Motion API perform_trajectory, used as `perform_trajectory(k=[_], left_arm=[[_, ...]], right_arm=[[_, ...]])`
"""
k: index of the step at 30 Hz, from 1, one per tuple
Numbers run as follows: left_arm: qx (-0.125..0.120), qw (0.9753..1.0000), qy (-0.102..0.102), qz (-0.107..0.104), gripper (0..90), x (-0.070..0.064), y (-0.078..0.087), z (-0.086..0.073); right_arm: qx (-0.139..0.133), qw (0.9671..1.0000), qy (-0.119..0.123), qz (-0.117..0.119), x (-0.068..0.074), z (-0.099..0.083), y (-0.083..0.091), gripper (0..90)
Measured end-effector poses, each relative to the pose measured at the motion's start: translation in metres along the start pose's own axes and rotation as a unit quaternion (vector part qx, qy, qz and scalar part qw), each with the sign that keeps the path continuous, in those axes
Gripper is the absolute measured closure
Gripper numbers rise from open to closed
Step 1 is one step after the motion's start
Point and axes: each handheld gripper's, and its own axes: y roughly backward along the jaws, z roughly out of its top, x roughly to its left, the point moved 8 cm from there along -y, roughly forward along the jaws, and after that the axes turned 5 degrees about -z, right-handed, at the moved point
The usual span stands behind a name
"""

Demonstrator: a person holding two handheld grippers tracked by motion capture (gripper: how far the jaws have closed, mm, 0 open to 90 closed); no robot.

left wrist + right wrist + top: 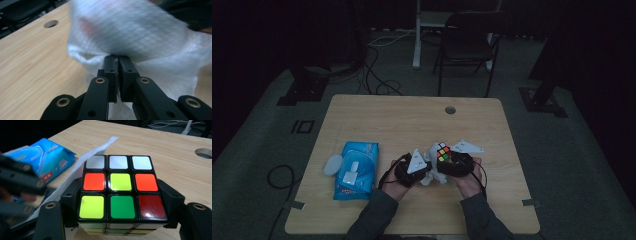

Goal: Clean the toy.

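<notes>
Right tool (pixel 120 202) clamping puzzle cube (pixel 120 188), left tool (pixel 118 68) pinching white wipe (pixel 150 42), wooden table (pixel 382 117).

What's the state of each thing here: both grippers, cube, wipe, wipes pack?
left gripper: fingers shut on the white wipe
right gripper: fingers clamped on the cube's sides
puzzle cube: held, colours scrambled
white wipe: pinched, crumpled, hanging against the cube
wipes pack: lying flat on the table, lid flipped open
table: bare wood, cable hole uncovered
</notes>
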Motion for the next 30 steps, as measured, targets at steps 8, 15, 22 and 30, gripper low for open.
perform_trajectory(k=[8, 15, 22, 30], left_arm=[[-0.004, 0.9992, 0.024, 0.03, 85.9, 0.022, 0.006, -0.001], [-0.001, 0.9997, 0.007, 0.022, 85.5, 0.012, 0.004, 0.003], [0.011, 0.9999, -0.005, 0.01, 85.4, 0.005, 0.002, 0.002], [0.014, 0.9998, -0.006, 0.009, 85.4, 0.007, -0.001, 0.0]], right_arm=[[0.006, 0.9999, 0.005, 0.008, 0.004, -0.003, -0.001, 33.8], [0.007, 0.9999, 0.004, 0.007, 0.002, -0.005, -0.002, 33.8], [0.006, 1.0, 0.0, 0.006, 0.0, -0.005, -0.002, 33.8], [0.004, 1.0, 0.004, 0.004, -0.001, -0.004, -0.001, 33.8]])
